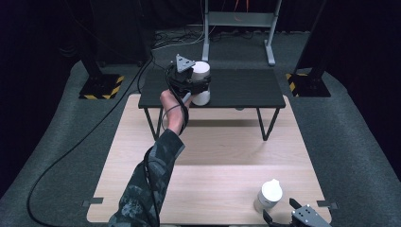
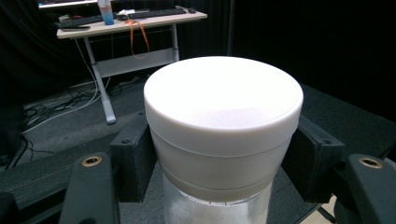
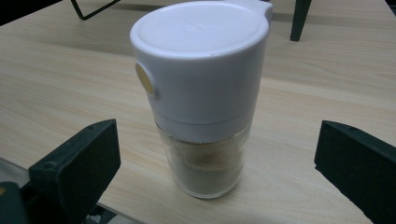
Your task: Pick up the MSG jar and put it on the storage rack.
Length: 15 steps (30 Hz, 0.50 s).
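My left gripper (image 1: pixel 197 84) is shut on a white-lidded jar (image 1: pixel 201 81) over the left part of a small black table (image 1: pixel 246 87). In the left gripper view both pads press the jar (image 2: pixel 223 126) just under its wide white lid, and clear glass shows below. A second jar (image 1: pixel 269 195) with a white cap stands on the wooden table near its front right corner. My right gripper (image 1: pixel 282 212) is open just in front of it. In the right gripper view this jar (image 3: pixel 201 93) stands upright between the spread jaws, untouched, with pale powder in its glass base.
The black table stands raised on thin legs at the far end of the wooden table (image 1: pixel 208 156). A cable (image 1: pixel 85 142) trails over the grey floor at the left. A desk frame (image 1: pixel 239 21) stands beyond.
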{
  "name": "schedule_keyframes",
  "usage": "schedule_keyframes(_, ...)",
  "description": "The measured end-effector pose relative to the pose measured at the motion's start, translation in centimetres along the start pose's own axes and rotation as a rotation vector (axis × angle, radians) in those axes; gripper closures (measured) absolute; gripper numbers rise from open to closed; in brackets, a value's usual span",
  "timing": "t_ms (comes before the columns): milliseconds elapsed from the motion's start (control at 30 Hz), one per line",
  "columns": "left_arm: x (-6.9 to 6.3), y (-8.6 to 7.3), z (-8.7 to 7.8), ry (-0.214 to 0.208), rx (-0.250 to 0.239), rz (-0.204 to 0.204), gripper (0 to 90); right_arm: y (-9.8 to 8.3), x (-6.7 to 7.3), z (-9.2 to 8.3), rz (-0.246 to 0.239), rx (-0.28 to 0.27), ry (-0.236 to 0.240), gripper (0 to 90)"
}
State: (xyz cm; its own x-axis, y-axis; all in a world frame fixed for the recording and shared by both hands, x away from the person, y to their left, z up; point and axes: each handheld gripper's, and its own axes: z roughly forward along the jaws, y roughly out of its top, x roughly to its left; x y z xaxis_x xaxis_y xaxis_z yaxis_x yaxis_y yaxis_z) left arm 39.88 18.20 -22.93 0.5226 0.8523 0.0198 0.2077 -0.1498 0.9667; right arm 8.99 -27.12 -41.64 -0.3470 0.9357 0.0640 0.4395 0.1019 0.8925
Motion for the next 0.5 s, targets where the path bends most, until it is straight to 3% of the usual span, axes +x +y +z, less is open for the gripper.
schedule_keyframes(300,0.0,0.5,-0.3,0.002,0.02,-0.008,33.6,0.1,0.1,0.0,-0.002,-0.001,0.0,0.0)
schedule_keyframes(400,-0.4,1.0,-0.6,0.013,0.048,0.01,32.9,0.1,0.1,0.1,-0.002,0.001,0.001,0.0)
schedule_keyframes(500,-0.6,1.9,-0.7,0.028,0.105,0.021,24.5,0.2,0.1,0.2,-0.002,0.001,0.001,0.0)
